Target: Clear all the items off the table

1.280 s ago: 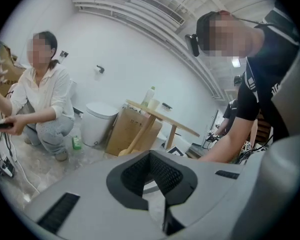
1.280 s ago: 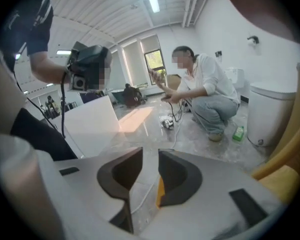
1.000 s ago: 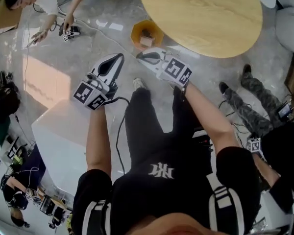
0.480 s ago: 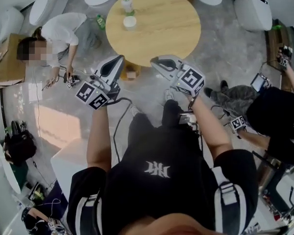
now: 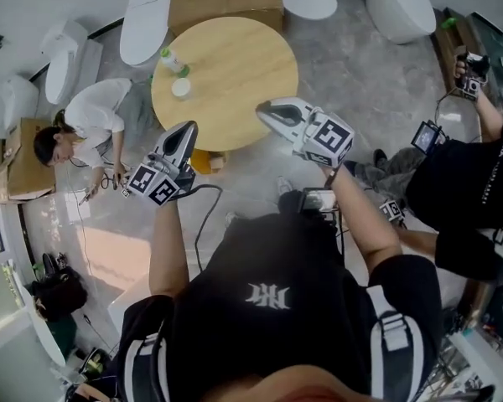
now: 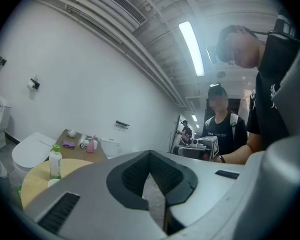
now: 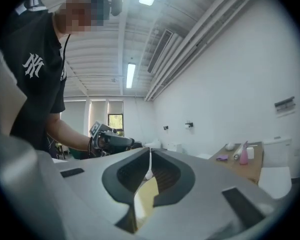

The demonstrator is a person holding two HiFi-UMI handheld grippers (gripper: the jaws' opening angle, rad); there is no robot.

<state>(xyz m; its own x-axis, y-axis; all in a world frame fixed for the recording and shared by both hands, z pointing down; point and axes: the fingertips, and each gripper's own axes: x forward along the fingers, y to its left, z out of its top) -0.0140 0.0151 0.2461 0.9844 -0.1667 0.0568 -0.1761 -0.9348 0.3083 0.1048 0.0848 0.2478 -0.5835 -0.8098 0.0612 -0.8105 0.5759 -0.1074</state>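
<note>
The grey floor point(image 5: 360, 65) fills most of the head view, and a round wooden table point(image 5: 235, 53) stands on it with white toilets point(image 5: 142, 23) around it. A person point(image 5: 88, 124) crouches on the floor left of the table. A second person in black is at the right edge. Just beyond the table sits a brown stand point(image 5: 226, 7) carrying small purple and pink things. The left gripper point(image 5: 187, 130) and the right gripper point(image 5: 263, 107) are held out level, side by side but apart, and their tips show against the table's near rim. The left jaws are clenched tip to tip with nothing between them. The right jaws are pressed together too, and empty. An orange tub point(image 5: 199, 161) shows on the floor by the table's near side, just right of the left gripper. The bottle point(image 5: 169, 60), green-capped, stands upright on the left part of the table. A small white cup point(image 5: 182, 89) sits just beside it, on the nearer side
</note>
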